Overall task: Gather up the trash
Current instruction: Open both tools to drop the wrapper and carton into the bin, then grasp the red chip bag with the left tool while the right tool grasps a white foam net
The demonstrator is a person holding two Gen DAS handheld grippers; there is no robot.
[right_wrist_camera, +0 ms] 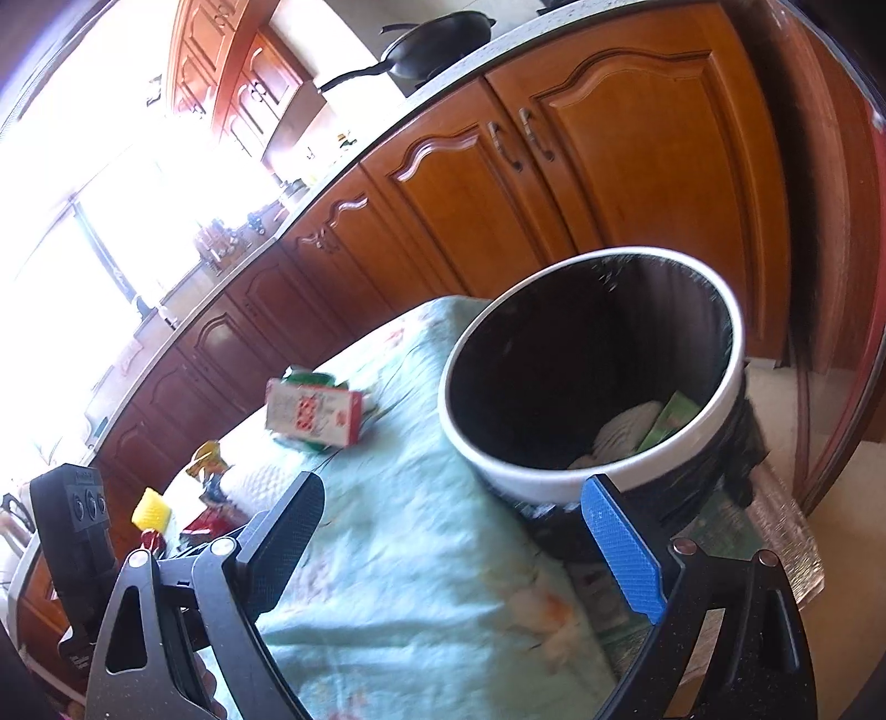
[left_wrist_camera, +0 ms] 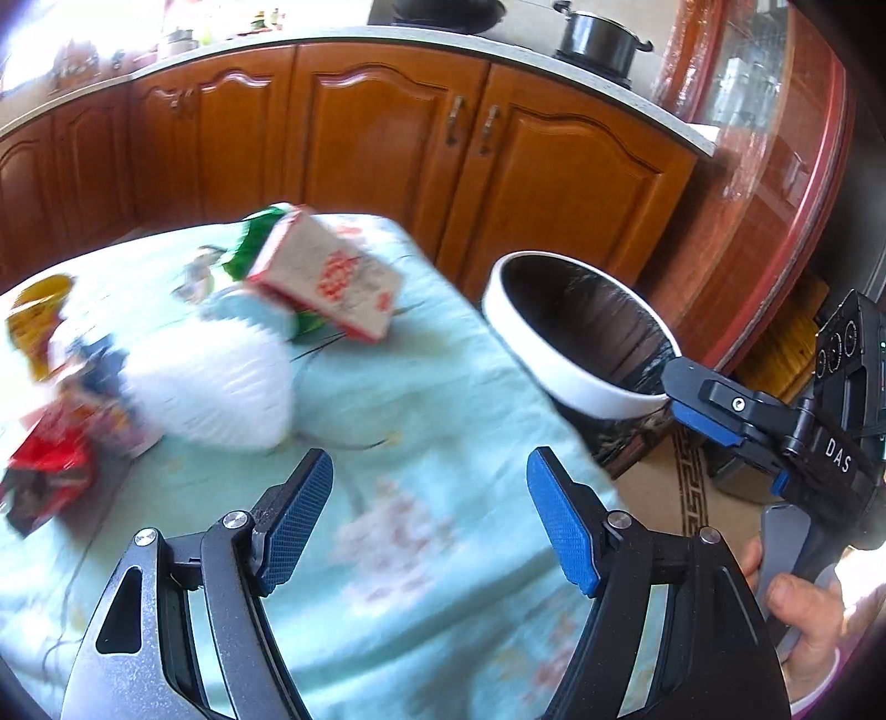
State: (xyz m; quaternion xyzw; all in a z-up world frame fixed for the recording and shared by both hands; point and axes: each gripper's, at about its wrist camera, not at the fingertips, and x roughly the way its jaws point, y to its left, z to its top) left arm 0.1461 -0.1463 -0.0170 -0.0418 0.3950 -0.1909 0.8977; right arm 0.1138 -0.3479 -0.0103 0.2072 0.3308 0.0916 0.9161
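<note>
My left gripper (left_wrist_camera: 429,520) hangs open and empty over the pale green tablecloth (left_wrist_camera: 398,399). Beyond it lie blurred pieces of trash: a crumpled white bag (left_wrist_camera: 221,382), a white carton with red print (left_wrist_camera: 326,277) on a green pack (left_wrist_camera: 252,246), a yellow wrapper (left_wrist_camera: 33,321) and a red wrapper (left_wrist_camera: 50,465). The bin (right_wrist_camera: 498,459), white-rimmed with a black liner, stands at the table's right edge. My right gripper (right_wrist_camera: 454,548) is open and empty just before the bin. White paper (right_wrist_camera: 626,432) and a green piece (right_wrist_camera: 670,421) lie inside the bin.
Wooden cabinet doors (left_wrist_camera: 387,138) run behind the table under a counter with a black pot (left_wrist_camera: 601,36). A glass-fronted cupboard (left_wrist_camera: 775,166) stands to the right. A hand (left_wrist_camera: 803,609) holds the right tool. A patterned rug (left_wrist_camera: 692,487) covers the floor near the bin.
</note>
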